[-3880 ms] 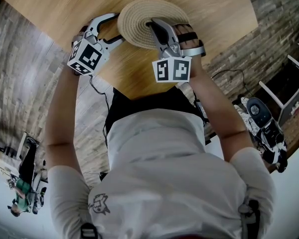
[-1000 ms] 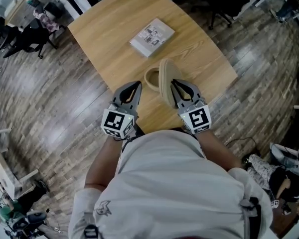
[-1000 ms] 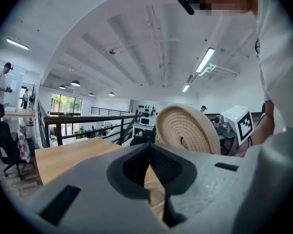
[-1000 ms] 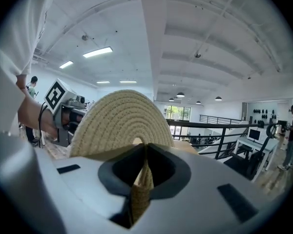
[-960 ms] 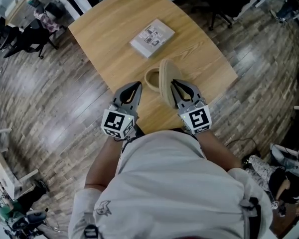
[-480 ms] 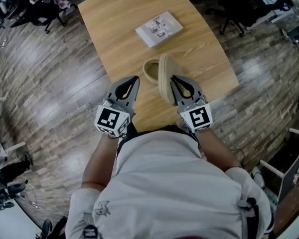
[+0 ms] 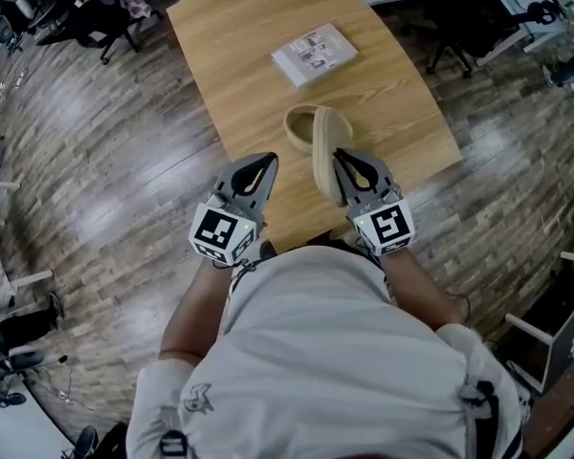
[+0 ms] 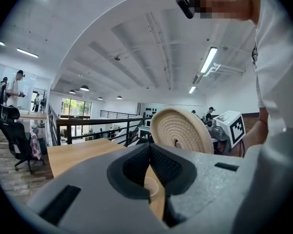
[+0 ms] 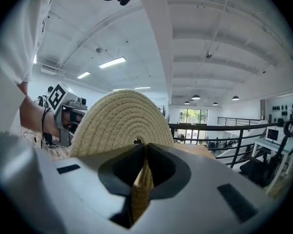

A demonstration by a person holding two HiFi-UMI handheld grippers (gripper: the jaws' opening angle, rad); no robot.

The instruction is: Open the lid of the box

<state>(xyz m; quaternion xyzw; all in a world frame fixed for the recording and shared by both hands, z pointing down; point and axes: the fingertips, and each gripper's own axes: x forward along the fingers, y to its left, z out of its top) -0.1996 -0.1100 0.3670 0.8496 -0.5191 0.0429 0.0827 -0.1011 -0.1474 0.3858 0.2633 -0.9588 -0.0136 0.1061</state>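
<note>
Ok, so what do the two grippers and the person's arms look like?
The left gripper and right gripper are grey and tapering, with dark ribbed pads. Each carries a white cube of black square markers. The person wears a white short-sleeved T-shirt.

A round woven rope box point(image 7: 295, 127) is sitting on a wooden table point(image 7: 231, 51), a flat white packet point(image 7: 314, 54) lying behind, the woven lid point(image 7: 325, 156) being held edgewise just right.

Nothing legible here: the flat white packet point(image 7: 314, 54) toward the table's point(image 7: 231, 60) far end carries print too small to read, and the left gripper point(image 7: 266, 163) and right gripper point(image 7: 342, 158) show only black-and-white square markers, no letters.
</note>
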